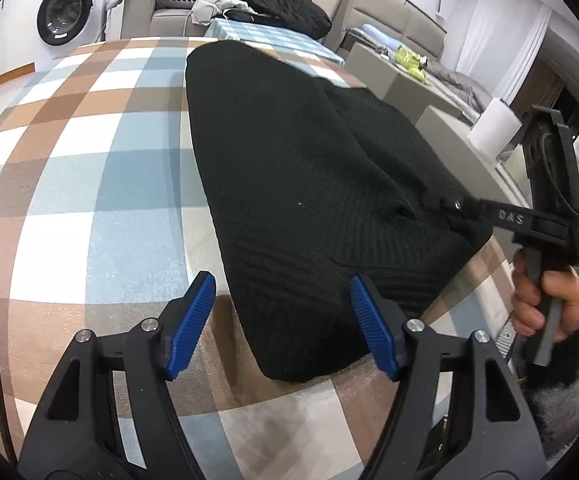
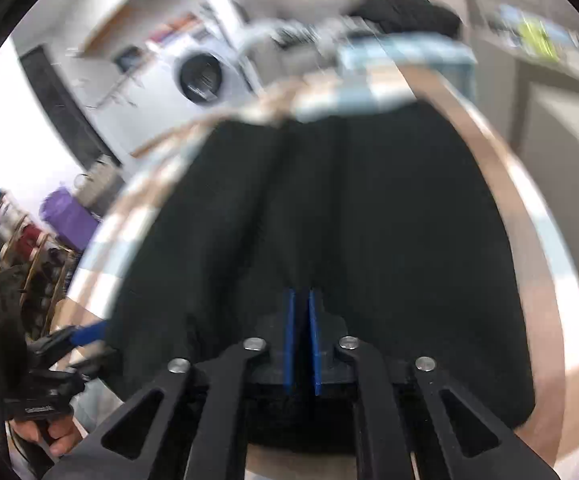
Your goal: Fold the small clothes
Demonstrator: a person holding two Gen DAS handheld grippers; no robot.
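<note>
We see black knit garment flat on checked tablecloth. Left gripper spread, blue pads straddling garment's near corner, not pressing. Right gripper pressed nearly together, pinching raised ridge of garment at its edge. Right wrist view motion-blurred. Washing machine in background.

Only one marking is reading clearly: the pale letters "DAS" are showing on the black finger of the right claw, out at the side of the left wrist view. The washer is carrying a blue-and-white sticker on its front panel, but its print is coming out too small to read. A small label on the left claw's handle in the right wrist view is blurring past reading.
</note>
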